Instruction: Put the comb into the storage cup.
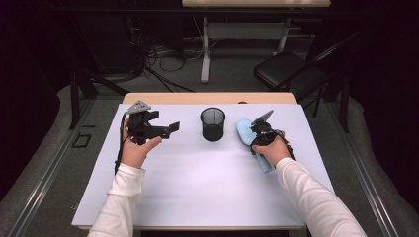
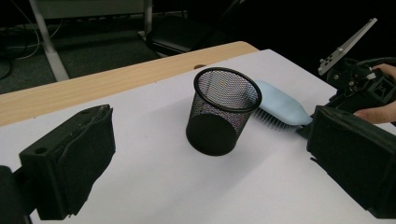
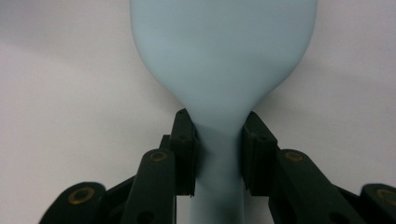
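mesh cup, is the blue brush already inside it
No, the mesh cup stands empty on the table, and the blue brush lies beside it, its handle clamped by the right gripper.

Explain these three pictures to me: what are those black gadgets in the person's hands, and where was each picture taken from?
A person sits at a table holding a hand-operated claw in each hand. One picture looks down from above; each of the other two comes from a camera riding on a claw. On the table stands a black mesh cup, with a light blue hairbrush beside it. The right claw is shut on the brush's neck. The left claw is open, holds nothing and points toward the cup.
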### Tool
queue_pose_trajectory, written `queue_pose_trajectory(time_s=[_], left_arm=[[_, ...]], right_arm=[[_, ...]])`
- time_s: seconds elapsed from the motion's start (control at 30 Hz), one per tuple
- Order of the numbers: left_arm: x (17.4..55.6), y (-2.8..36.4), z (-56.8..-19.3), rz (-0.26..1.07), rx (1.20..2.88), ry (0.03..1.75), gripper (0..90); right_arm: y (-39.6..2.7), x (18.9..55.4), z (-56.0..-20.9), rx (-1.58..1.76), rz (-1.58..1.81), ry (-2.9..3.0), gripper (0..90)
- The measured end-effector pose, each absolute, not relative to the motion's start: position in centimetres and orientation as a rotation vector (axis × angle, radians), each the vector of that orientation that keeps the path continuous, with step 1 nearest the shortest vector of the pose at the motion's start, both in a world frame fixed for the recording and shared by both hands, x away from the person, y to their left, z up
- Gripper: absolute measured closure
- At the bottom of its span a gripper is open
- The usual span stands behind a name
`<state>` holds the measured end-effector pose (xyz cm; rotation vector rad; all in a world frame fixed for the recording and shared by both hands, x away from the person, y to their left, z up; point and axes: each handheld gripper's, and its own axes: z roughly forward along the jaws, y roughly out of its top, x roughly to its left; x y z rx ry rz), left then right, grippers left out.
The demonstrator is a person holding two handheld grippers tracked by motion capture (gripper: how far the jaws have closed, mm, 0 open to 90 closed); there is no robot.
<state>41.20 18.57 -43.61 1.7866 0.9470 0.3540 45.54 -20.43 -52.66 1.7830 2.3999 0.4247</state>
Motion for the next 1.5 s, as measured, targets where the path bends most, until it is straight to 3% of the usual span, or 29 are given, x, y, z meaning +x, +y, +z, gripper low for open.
queue_pose_trajectory(time_s=[0.43, 0.47, 0.57, 1.5], left_arm=[[41.2, 18.4, -43.8, 0.354, 1.797, 0.945, 1.0], [41.2, 18.4, -43.8, 0.355, 1.797, 0.945, 1.0], [41.2, 18.4, -43.8, 0.355, 1.795, 0.945, 1.1], [40.8, 18.4, -43.7, 0.363, 1.791, 0.944, 1.1]], right_arm=[[-20.6, 45.2, -52.0, 1.773, 0.379, 2.412, 69.6], [-20.7, 45.1, -52.8, 1.763, 0.57, 2.359, 69.6], [-20.7, 45.0, -52.0, 1.774, 0.45, 2.39, 69.6], [-21.2, 43.7, -49.5, 1.66, 0.728, 2.3, 69.6]])
